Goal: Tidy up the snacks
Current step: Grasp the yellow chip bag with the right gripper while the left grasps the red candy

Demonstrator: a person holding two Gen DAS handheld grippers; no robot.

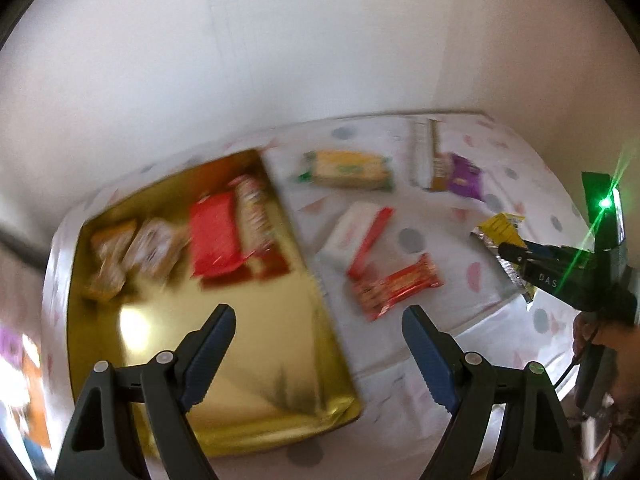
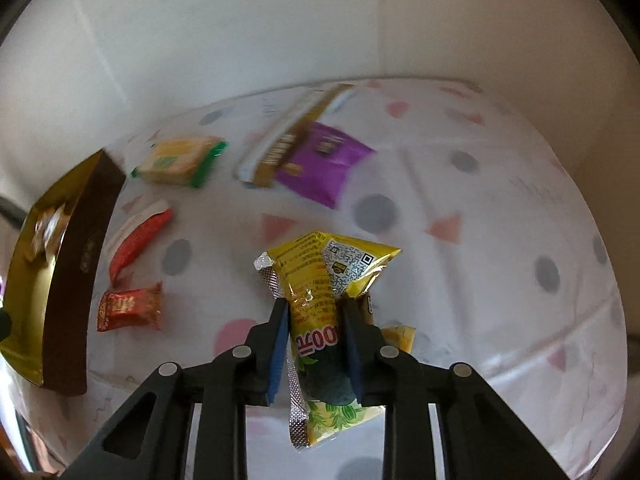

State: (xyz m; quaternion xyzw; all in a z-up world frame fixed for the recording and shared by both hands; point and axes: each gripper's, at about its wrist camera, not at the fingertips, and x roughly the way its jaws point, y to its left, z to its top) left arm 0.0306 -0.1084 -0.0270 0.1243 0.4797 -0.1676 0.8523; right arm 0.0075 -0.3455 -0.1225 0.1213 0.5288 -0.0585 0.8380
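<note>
My right gripper (image 2: 314, 303) is shut on a yellow snack packet (image 2: 320, 268), with the blue pads pinching its middle above the spotted tablecloth. The left wrist view shows this right gripper (image 1: 508, 248) at the right, holding the yellow packet (image 1: 500, 228). My left gripper (image 1: 319, 311) stands open and empty over the right edge of a gold tray (image 1: 280, 360). In the tray lie a red packet (image 1: 216, 232) and several brown-orange packets (image 1: 112, 252). The tray's brown side wall (image 2: 68, 280) is at the left in the right wrist view.
Loose on the cloth are a small red packet (image 1: 396, 284), a white-and-red packet (image 1: 360, 232), an orange-and-green packet (image 1: 346, 170), a purple packet (image 1: 464, 178) and a long white-and-gold packet (image 1: 426, 148). White walls close the table's far side.
</note>
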